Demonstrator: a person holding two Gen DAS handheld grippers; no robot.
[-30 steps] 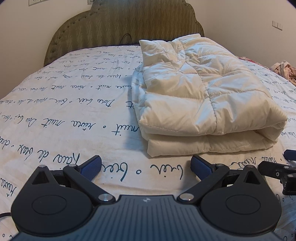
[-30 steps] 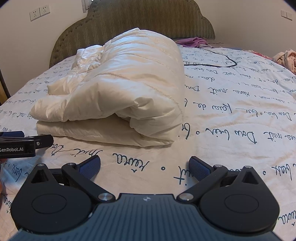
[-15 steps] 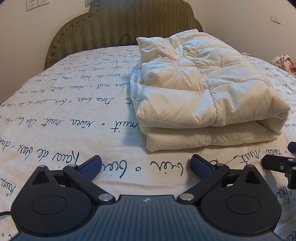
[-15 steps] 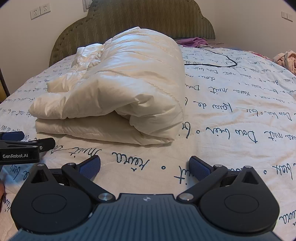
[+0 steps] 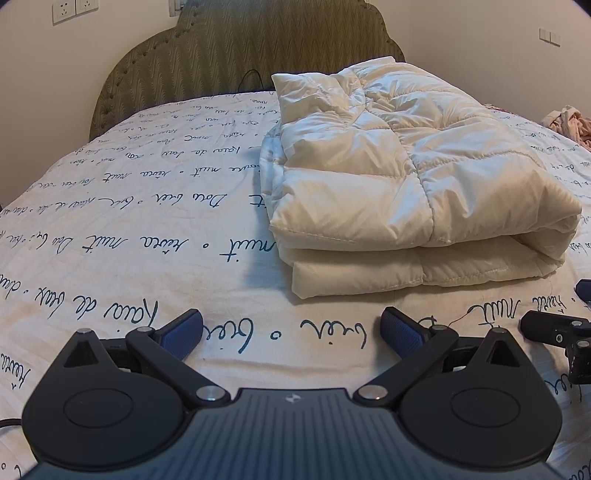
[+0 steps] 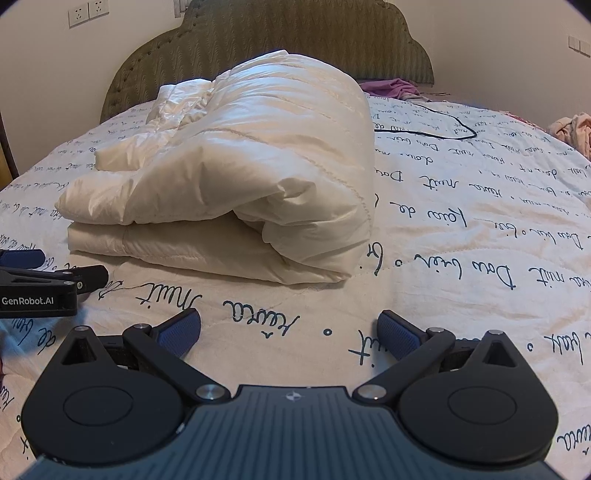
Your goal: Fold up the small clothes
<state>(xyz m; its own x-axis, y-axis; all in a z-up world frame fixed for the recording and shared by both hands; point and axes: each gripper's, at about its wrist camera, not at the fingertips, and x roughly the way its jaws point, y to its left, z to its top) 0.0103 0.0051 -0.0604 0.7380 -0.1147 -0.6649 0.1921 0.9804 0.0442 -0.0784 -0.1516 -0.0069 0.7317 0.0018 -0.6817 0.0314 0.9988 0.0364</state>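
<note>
Since the jacket (image 5: 406,184) is lying folded on the bed (image 5: 129,221), we are holding the left tool (image 5: 291,328) and right tool (image 6: 288,328) spread wide and empty just short of it.

I've tilted my left gripper (image 5: 291,330) up a touch — the headboard (image 5: 236,55) sits lower in its view, wall sockets (image 5: 75,9) now showing above it. The right gripper (image 6: 288,332) barely shifted.
</note>
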